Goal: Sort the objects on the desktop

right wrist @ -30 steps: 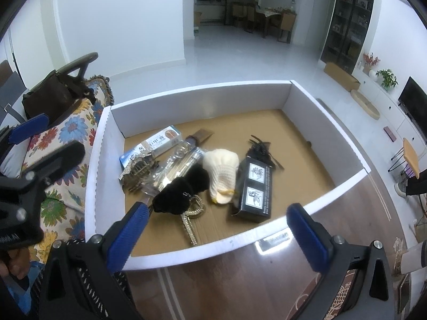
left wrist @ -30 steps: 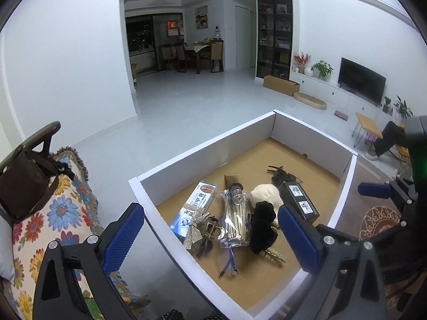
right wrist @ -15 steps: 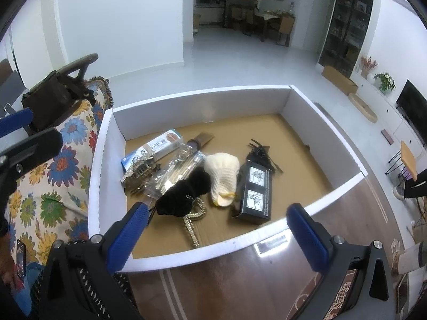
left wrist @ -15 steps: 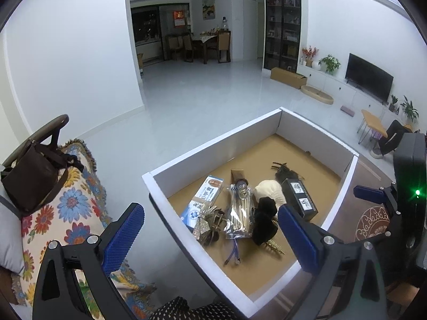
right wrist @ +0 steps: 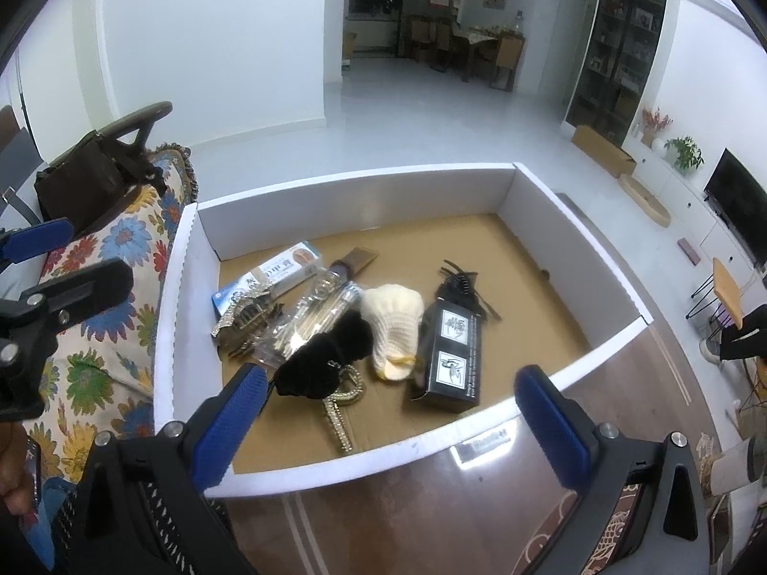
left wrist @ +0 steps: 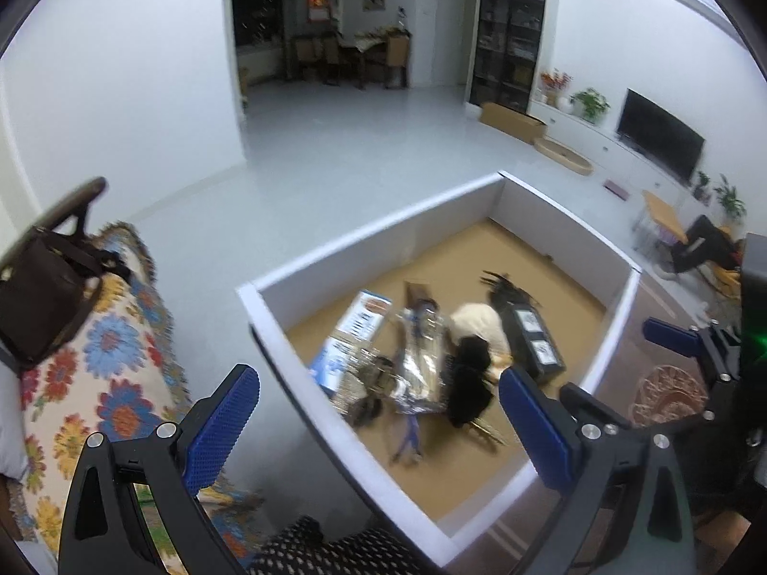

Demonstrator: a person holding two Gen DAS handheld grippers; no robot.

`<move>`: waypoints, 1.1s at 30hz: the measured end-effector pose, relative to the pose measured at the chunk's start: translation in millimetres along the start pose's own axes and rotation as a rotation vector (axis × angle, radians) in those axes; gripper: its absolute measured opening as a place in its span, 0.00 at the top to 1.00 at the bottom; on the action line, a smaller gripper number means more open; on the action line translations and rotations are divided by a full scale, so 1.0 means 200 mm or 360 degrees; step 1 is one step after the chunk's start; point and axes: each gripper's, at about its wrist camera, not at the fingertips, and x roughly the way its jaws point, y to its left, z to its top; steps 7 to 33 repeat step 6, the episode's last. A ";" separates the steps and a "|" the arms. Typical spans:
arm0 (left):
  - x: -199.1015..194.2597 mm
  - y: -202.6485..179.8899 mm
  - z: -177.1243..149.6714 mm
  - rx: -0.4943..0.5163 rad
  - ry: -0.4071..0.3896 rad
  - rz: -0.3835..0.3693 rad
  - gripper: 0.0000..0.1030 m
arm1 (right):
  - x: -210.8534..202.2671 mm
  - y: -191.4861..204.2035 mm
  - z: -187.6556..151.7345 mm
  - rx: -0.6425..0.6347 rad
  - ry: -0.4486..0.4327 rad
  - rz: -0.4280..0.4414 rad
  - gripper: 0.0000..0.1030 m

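0 items sorted yet, by the look of it. Left wrist view: left gripper (left wrist: pixel 378 412) spread wide, empty, above white tray (left wrist: pixel 369 249); contents blurred. Right wrist view: right gripper (right wrist: pixel 388 412) spread wide, empty; black box (right wrist: pixel 453 352), cream glove (right wrist: pixel 393 321), black scrunchie (right wrist: pixel 326 354), toothpaste box (right wrist: pixel 268 278) all heaped inside tray.

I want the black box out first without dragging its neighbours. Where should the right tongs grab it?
Grip the black box across its long sides near the near end, coming from above. It lies flat and narrow; its right side is clear, while the white glove touches its left farther back.
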 end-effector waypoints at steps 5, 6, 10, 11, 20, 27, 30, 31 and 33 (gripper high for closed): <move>0.02 -0.02 0.00 -0.0039 -0.0005 -0.0065 0.00 | 0.02 -0.02 0.01 0.0035 -0.0005 0.0000 0.00; 0.02 -0.03 0.00 -0.0036 -0.0005 -0.0068 0.00 | 0.02 -0.03 0.01 0.0043 -0.0008 -0.0001 0.00; 0.02 -0.03 0.00 -0.0036 -0.0005 -0.0068 0.00 | 0.02 -0.03 0.01 0.0043 -0.0008 -0.0001 0.00; 0.02 -0.03 0.00 -0.0036 -0.0005 -0.0068 0.00 | 0.02 -0.03 0.01 0.0043 -0.0008 -0.0001 0.00; 0.02 -0.03 0.00 -0.0036 -0.0005 -0.0068 0.00 | 0.02 -0.03 0.01 0.0043 -0.0008 -0.0001 0.00; 0.02 -0.03 0.00 -0.0036 -0.0005 -0.0068 0.00 | 0.02 -0.03 0.01 0.0043 -0.0008 -0.0001 0.00; 0.02 -0.03 0.00 -0.0036 -0.0005 -0.0068 0.00 | 0.02 -0.03 0.01 0.0043 -0.0008 -0.0001 0.00; 0.02 -0.03 0.00 -0.0036 -0.0005 -0.0068 0.00 | 0.02 -0.03 0.01 0.0043 -0.0008 -0.0001 0.00; 0.02 -0.03 0.00 -0.0036 -0.0005 -0.0068 0.00 | 0.02 -0.03 0.01 0.0043 -0.0008 -0.0001 0.00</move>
